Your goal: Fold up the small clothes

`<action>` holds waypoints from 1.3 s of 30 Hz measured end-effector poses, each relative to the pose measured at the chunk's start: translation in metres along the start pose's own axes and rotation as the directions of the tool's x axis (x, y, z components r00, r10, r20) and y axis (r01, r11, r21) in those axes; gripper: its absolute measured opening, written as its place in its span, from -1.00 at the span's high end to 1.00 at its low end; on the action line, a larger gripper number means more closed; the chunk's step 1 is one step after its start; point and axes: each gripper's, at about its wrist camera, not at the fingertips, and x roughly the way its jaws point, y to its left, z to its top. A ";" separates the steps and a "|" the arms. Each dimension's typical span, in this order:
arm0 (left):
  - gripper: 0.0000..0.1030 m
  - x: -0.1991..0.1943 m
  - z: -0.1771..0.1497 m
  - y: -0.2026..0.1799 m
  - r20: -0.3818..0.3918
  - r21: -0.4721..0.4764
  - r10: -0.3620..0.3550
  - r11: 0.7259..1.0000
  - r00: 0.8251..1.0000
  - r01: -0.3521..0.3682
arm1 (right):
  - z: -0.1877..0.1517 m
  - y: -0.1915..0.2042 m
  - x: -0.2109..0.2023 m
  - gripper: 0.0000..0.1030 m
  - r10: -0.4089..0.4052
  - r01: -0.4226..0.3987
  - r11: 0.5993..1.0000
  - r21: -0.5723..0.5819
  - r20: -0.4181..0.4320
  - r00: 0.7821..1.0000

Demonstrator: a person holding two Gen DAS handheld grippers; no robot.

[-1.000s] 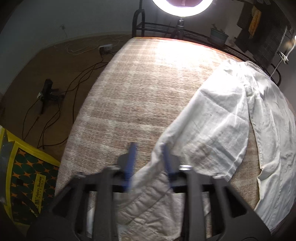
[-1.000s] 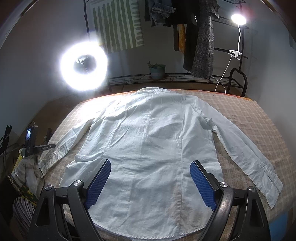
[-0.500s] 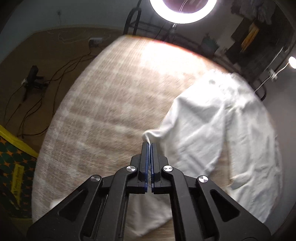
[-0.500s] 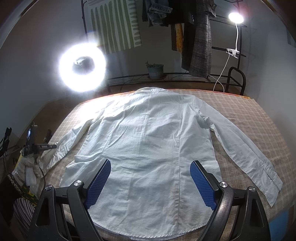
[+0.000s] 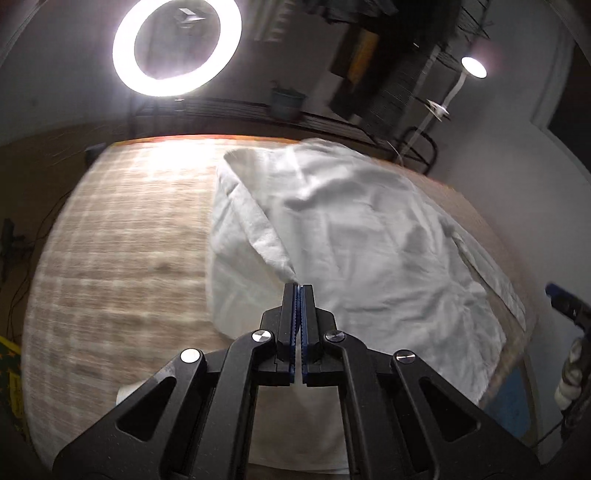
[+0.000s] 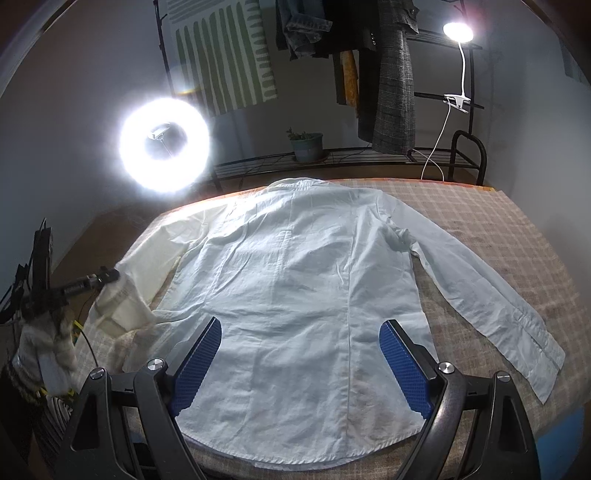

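Left tongs point(image 5: 297, 286) clenched on white cotton shirt's point(image 6: 295, 295) sleeve cuff point(image 5: 288, 271), lifting it to fold inward; right tongs point(image 6: 301, 363) released above hem.

A: How many shirts?
B: 1 white shirt point(image 6: 303, 295), with 2 sleeves.
A: Lights?
B: 2: 1 ring light point(image 6: 164, 144) at 10 o'clock, 1 clip lamp point(image 6: 458, 31) at 1 o'clock. Also 1 potted plant point(image 6: 306, 144).

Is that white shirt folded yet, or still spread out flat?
Mostly spread: the white shirt lies flat on the table. Only one sleeve is lifted, pinched in the left gripper.
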 end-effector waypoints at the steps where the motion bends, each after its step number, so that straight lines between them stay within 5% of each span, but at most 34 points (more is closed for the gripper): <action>1: 1.00 0.005 -0.005 -0.012 -0.007 0.020 -0.001 1.000 1.000 0.001 | 0.000 -0.001 0.000 -0.74 0.004 -0.004 1.000 0.005 0.001 1.000; 6: 0.99 0.033 -0.029 -0.051 -0.106 0.089 -0.008 0.996 0.994 0.017 | -0.006 -0.007 -0.006 -0.74 0.014 -0.014 1.000 0.009 0.005 1.000; 10: 0.20 0.028 -0.041 -0.059 -0.144 0.115 0.001 0.993 0.990 0.015 | -0.010 -0.012 -0.006 -0.74 0.020 -0.020 1.000 0.015 -0.005 1.000; 17: 0.19 -0.035 -0.042 -0.013 -0.031 -0.037 0.048 0.998 0.998 -0.049 | -0.016 -0.003 0.011 -0.66 0.093 -0.093 0.996 0.002 -0.056 0.994; 23: 0.19 -0.027 -0.073 0.026 -0.119 -0.126 0.132 0.981 0.984 -0.147 | -0.013 0.037 0.040 -0.39 0.241 -0.250 0.967 -0.049 -0.147 0.959; 28: 0.19 -0.007 -0.096 0.025 -0.183 -0.151 0.102 0.980 0.978 -0.130 | -0.001 0.074 0.077 -0.38 0.275 -0.304 0.946 -0.113 -0.214 0.937; 39: 0.33 0.013 -0.103 0.026 -0.202 -0.226 0.069 0.967 0.977 -0.115 | 0.097 0.170 0.160 -0.33 0.320 -0.400 0.883 -0.247 -0.308 0.896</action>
